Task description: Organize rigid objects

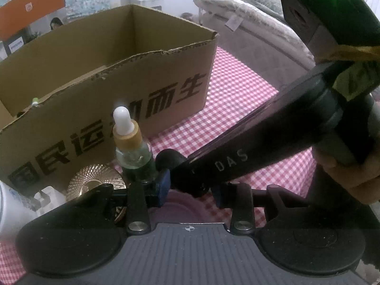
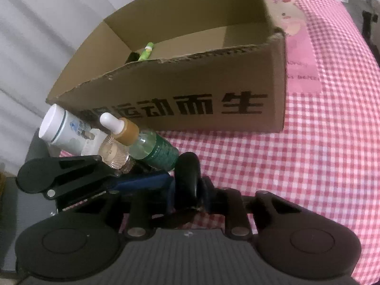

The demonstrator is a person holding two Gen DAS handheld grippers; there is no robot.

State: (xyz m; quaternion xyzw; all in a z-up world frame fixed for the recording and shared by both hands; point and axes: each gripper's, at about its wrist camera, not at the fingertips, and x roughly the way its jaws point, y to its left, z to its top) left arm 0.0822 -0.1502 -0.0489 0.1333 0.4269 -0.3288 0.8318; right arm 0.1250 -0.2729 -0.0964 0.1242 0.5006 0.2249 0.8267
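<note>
Left tongs (image 1: 189,190) part open, blue pads (image 1: 162,185) apart with the black tip of the right tongs (image 2: 192,182) poking between them, nothing clearly gripped. Right tongs' own opening impossible to tell from here. Dropper bottle (image 1: 134,152) upright on the pink checked cloth (image 1: 237,95), just beside the left pad, in front of the cardboard box (image 1: 142,87) holding 1 green tube (image 2: 146,51).

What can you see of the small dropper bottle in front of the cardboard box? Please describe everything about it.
The dropper bottle is small, of clear glass with a dark green label on its lower part. It has a white rubber bulb and a tan collar that looks like wood. It is closed and stands before the cardboard box, on the checked cloth. The left gripper is at its base; whether the blue fingers press it is unclear.
</note>
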